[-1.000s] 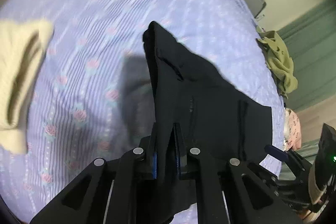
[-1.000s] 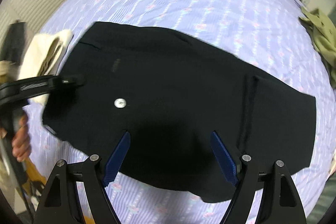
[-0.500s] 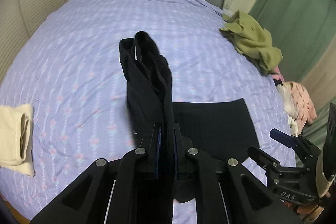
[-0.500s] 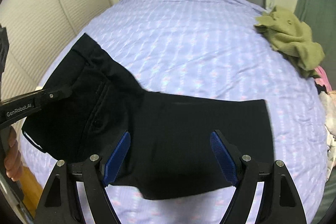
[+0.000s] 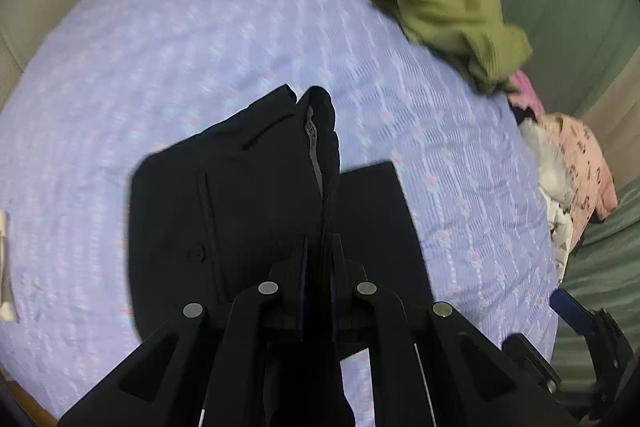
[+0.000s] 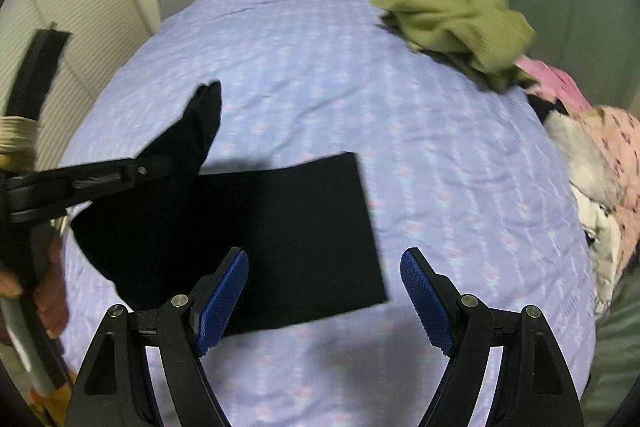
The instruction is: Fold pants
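Note:
Black pants [image 5: 240, 211] lie partly on the lilac bed. My left gripper [image 5: 320, 247] is shut on the waistband end and holds it lifted; a back pocket with a button faces me. In the right wrist view the leg part of the pants [image 6: 296, 223] lies flat on the bed while the lifted part hangs at the left from the left gripper [image 6: 160, 163]. My right gripper [image 6: 324, 291] is open and empty, just above the near edge of the flat part.
An olive-green garment [image 6: 452, 23] lies at the far right of the bed [image 6: 460, 167]. Pink and white clothes [image 6: 600, 155] pile at the right edge. A cream folded cloth [image 5: 4, 267] shows at the left edge. Green curtain at the right.
My left gripper has carried the waistband end up and over toward the right, so the pants double over. The right gripper has drawn back and stayed open.

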Motion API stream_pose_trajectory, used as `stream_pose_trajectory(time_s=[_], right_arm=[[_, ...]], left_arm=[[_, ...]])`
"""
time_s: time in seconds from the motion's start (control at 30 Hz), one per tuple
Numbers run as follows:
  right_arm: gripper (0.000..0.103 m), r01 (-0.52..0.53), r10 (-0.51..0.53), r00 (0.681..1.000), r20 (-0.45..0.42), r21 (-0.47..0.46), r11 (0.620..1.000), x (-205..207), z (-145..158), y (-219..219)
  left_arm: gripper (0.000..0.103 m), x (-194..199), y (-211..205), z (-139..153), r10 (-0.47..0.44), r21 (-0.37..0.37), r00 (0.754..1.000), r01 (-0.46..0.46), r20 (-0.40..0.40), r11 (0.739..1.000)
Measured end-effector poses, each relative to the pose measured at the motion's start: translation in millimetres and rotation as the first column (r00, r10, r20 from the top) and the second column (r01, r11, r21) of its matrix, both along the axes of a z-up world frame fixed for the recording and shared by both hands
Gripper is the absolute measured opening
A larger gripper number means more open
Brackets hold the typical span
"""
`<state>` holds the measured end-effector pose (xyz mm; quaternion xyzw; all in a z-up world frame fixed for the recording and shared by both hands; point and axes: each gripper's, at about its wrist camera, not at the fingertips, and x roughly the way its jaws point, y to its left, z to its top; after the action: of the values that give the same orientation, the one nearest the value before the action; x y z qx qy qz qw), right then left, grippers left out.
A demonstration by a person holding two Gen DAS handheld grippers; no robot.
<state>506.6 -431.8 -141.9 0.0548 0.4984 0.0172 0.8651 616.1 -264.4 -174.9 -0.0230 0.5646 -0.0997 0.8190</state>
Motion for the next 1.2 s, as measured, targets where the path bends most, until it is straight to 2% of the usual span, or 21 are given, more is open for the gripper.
stream_pose_trajectory(time_s=[0.13, 0.2, 0.27, 0.3, 0.37, 0.47, 0.53, 0.63, 0.73, 0.8, 0.93, 1.0, 1.1, 1.2], right_arm=[[0.080, 0.043, -0.042, 0.999, -0.025, 0.008, 0.999, 2, -17, -36], [0.080, 0.064, -0.064, 0.997, -0.043, 0.002, 0.998, 1, -27, -50], [0.080, 0.083, -0.083, 0.995, -0.062, -0.003, 0.997, 0, -34, -61], [0.080, 0.089, -0.089, 0.994, -0.069, -0.001, 0.996, -1, -36, -64], [0.080, 0.095, -0.093, 0.993, -0.072, 0.019, 0.995, -5, -37, -71], [0.080, 0.083, -0.081, 0.995, -0.063, 0.045, 0.996, -5, -38, -76], [0.080, 0.057, -0.053, 0.997, -0.053, 0.076, 0.995, 0, -40, -75], [0.080, -0.029, 0.036, 0.998, -0.045, 0.145, 0.989, 17, -50, -66], [0.079, -0.098, 0.106, 0.994, -0.038, 0.165, 0.981, 36, -62, -51], [0.070, -0.147, 0.157, 0.987, -0.041, 0.181, 0.972, 50, -71, -39], [0.058, -0.210, 0.232, 0.966, -0.116, 0.179, 0.961, 78, -102, -14], [0.054, -0.228, 0.255, 0.954, -0.155, 0.175, 0.958, 88, -118, -4], [0.053, -0.225, 0.257, 0.948, -0.189, 0.172, 0.959, 103, -134, 5], [0.053, -0.150, 0.192, 0.960, -0.204, 0.205, 0.967, 116, -146, 3]], left_arm=[[0.012, 10, -48, -30, -0.060, 0.018, 0.997, 0.061, -0.047, 0.998], [0.022, 13, -75, -46, -0.108, 0.037, 0.992, 0.111, -0.069, 0.993], [0.053, 13, -87, -48, -0.115, 0.073, 0.991, 0.120, -0.066, 0.990], [0.060, 10, -90, -45, -0.118, 0.090, 0.992, 0.122, -0.047, 0.988], [0.075, 4, -86, -35, -0.118, 0.067, 0.993, 0.119, -0.016, 0.991], [0.079, -6, -60, -19, -0.068, 0.049, 0.998, 0.068, 0.016, 0.997], [0.081, -11, -38, -17, -0.032, 0.075, 0.999, 0.029, 0.028, 0.997], [0.081, -17, -3, -26, 0.015, 0.110, 1.000, -0.015, 0.006, 0.994], [0.081, -25, 26, -39, 0.049, 0.157, 0.999, -0.046, -0.012, 0.986], [0.081, -31, 42, -47, 0.070, 0.186, 0.997, -0.065, -0.021, 0.980], [0.081, -31, 53, -62, 0.093, 0.214, 0.994, -0.078, -0.059, 0.974], [0.081, -27, 49, -70, 0.073, 0.231, 0.994, -0.052, -0.084, 0.972], [0.081, -25, 41, -75, 0.033, 0.223, 0.994, -0.009, -0.104, 0.975], [0.081, -24, 39, -77, 0.030, 0.200, 0.993, -0.006, -0.117, 0.980]])
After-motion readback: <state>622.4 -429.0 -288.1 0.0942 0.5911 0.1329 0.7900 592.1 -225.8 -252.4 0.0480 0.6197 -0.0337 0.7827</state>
